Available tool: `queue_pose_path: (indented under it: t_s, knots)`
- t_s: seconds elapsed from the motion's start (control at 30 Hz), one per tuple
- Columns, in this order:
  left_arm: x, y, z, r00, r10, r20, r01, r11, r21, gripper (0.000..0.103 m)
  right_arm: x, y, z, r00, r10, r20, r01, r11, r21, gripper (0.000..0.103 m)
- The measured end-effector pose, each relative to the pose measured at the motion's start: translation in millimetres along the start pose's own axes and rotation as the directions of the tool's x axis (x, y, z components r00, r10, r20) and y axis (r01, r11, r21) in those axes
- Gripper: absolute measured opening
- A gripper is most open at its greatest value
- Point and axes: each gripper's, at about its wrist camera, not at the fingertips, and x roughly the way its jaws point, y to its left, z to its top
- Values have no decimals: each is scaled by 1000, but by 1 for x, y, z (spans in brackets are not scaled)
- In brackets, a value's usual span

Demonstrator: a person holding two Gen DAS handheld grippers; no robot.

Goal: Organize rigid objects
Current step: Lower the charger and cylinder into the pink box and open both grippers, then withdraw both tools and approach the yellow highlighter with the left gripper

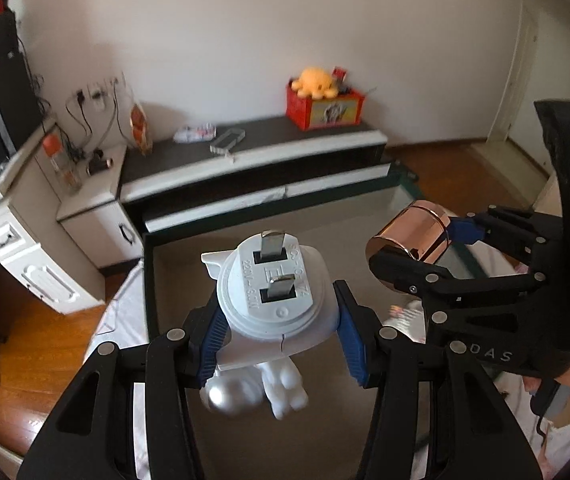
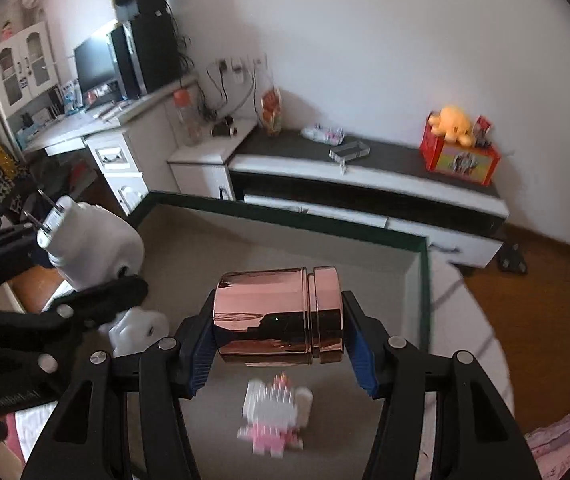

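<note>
My left gripper [image 1: 281, 308] is shut on a white plug-in figure lamp [image 1: 277, 280]. Its blue pads [image 1: 213, 336] press both sides and its two plug prongs face the camera. The right gripper [image 2: 279, 320] is shut on a shiny rose-gold cylindrical jar [image 2: 277, 312], held sideways between the pads. Both are held above a glass-topped table with a dark green rim [image 2: 285, 220]. In the left wrist view the right gripper [image 1: 421, 242] and the jar [image 1: 409, 236] hang at the right. In the right wrist view the left gripper [image 2: 85, 256] and the lamp [image 2: 93, 240] are at the left. A white and pink block figure [image 2: 275, 416] stands on the table under the jar.
A low black-and-white TV cabinet [image 1: 265, 152] runs along the wall behind the table. It carries a red box [image 1: 325, 114] with an orange plush toy [image 1: 317, 82] and some small items. A white desk [image 2: 117, 152] with a monitor stands at the left. Wooden floor [image 2: 525, 300] surrounds the table.
</note>
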Motion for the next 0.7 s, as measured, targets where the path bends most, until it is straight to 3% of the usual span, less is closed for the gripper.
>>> queue_pose_path:
  t_s: [0.27, 0.47, 0.53, 0.67, 0.7]
  knots:
    - [55, 16, -3, 993, 21, -113, -26, 999, -44, 51, 47, -9, 6, 991, -6, -133, 10, 999, 32, 58]
    - [55, 13, -6, 992, 69, -110, -75, 996, -45, 57, 42, -8, 10, 991, -18, -129, 23, 999, 40, 59]
    - [47, 16, -6, 994, 74, -81, -79, 995, -62, 78, 37, -10, 8, 993, -29, -114, 35, 998, 56, 59]
    - [17, 20, -12, 996, 84, -8, -85, 992, -95, 91, 15, -14, 7, 998, -21, -66, 26, 997, 77, 79]
    - [8, 20, -14, 996, 93, 11, -92, 991, -98, 92, 9, -12, 7, 998, -18, -56, 22, 997, 74, 79]
